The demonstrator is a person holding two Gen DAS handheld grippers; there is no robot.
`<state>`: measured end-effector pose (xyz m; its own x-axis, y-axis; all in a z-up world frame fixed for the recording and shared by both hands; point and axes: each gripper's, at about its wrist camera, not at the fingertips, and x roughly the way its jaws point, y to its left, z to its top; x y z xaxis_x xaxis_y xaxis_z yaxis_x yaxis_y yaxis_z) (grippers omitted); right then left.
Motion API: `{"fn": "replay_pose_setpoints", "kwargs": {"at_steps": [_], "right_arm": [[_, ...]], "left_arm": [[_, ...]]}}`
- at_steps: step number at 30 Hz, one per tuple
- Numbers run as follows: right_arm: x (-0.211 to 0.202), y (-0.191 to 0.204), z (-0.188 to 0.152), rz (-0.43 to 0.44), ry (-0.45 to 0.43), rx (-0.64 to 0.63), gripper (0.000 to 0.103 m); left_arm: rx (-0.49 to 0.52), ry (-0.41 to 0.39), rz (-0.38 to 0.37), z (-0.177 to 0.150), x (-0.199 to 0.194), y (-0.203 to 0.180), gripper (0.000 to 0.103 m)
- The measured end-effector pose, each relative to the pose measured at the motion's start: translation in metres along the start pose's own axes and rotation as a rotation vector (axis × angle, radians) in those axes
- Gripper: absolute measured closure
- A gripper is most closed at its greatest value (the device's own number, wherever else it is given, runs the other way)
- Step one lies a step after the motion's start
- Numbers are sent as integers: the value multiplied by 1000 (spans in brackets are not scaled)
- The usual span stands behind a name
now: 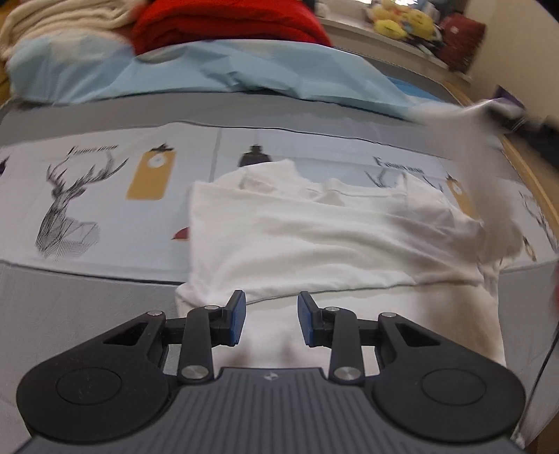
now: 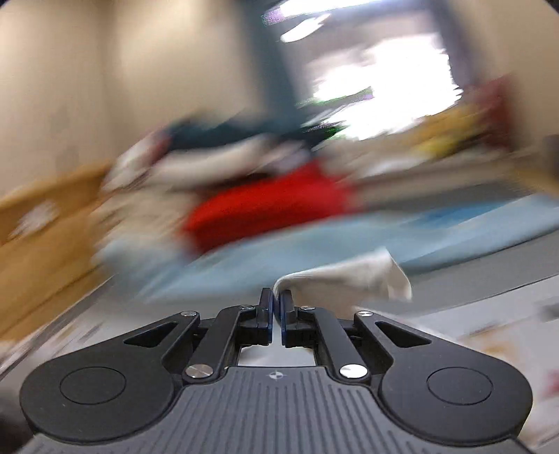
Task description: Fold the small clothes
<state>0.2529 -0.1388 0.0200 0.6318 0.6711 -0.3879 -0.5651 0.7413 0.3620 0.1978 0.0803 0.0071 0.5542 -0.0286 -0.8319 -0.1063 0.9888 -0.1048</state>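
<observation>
White T-shirt lies spread on the printed bedsheet, centre to 4 o'clock in the left wrist view, its near hem running under the left gripper. Left jaws stand parted, nothing between the pads; cloth only beneath them.

Right gripper: jaws clenched on a fold of the white shirt fabric, which trails off toward 2 o'clock in its own view. In the left view that lifted sleeve or corner is a blurred white streak at 2–3 o'clock.

Risks, judged:
- Pinch looks shallow, only a thin edge between the pads. A fast swing could pull the cloth free, and the fold would drop short.
- Body of the shirt is unpinned; drag from the lifted side could slide or bunch the whole garment.
- Heavy blur in the right view makes placement of the folded edge hard to judge.

Room: open sheet at 9–10 o'clock of the shirt. Light blue cover and red blanket crowd 12 o'clock. Wooden bed rail runs close along 2–3 o'clock, so little margin there.
</observation>
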Motion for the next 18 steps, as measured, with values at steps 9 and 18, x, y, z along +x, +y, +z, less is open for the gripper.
{"fn": "replay_pose_setpoints", "kwargs": {"at_steps": [9, 18], "right_arm": [[18, 43, -22, -172, 383, -37, 99], [-92, -81, -22, -567, 94, 464, 72]], "left_arm": [[-164, 4, 15, 13, -1, 47, 67], [-333, -72, -44, 15, 27, 83, 70]]}}
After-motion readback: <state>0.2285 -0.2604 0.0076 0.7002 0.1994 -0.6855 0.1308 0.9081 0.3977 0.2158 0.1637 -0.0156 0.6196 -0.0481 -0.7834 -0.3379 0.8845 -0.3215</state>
